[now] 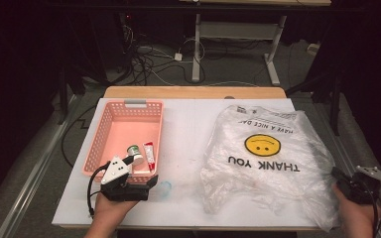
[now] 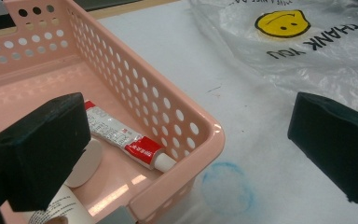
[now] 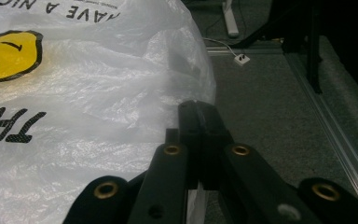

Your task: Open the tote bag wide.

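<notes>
Right claw (image 3: pixel 200 135) sat closed at the tabletop's (image 1: pixel 183 129) right edge, pads together beside the crinkled, translucent plastic bag (image 1: pixel 268 163); whether film was pinched, unclear. Left claw (image 1: pixel 129 191) gaped wide at the near corner of the perforated pink basket (image 1: pixel 110 124), which held a small red-and-white tube (image 2: pixel 121 137).

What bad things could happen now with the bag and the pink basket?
The right gripper is shut at the edge of the thin plastic bag, right by the table side; a hard pull might tear it or drag it off. The left gripper, jaws open, hangs at the pink basket corner and could bump it, shaking the tube inside.
</notes>
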A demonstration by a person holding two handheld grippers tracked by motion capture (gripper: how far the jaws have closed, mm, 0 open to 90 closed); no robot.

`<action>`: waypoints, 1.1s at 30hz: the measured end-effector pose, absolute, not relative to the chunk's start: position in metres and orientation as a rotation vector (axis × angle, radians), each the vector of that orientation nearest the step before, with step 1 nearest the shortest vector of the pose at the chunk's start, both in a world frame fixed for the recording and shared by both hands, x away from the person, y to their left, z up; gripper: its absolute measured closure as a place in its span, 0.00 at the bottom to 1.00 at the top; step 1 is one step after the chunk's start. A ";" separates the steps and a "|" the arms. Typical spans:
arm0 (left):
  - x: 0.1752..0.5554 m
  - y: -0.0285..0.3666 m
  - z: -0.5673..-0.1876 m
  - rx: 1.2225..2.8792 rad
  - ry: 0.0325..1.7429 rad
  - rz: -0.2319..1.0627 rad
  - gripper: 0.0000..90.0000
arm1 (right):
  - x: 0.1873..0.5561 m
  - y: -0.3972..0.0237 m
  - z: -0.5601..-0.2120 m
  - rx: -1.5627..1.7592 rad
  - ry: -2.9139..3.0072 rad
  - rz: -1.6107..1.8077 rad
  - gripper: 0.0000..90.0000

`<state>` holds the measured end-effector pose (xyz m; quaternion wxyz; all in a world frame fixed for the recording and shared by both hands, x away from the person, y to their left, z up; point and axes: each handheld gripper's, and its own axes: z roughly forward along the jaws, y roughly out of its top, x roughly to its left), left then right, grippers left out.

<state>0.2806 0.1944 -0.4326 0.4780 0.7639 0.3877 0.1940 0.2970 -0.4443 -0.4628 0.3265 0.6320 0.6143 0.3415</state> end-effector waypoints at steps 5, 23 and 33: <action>0.283 0.197 -0.434 1.856 0.954 0.459 0.00 | 0.289 -0.451 -0.461 1.669 1.554 0.877 1.00; 0.283 0.190 -0.427 1.852 0.901 0.454 0.00 | 0.270 -0.395 -0.428 1.381 1.769 1.134 0.54; 0.284 0.190 -0.428 1.856 0.895 0.444 0.00 | 0.277 -0.304 -0.437 1.177 2.108 1.245 0.46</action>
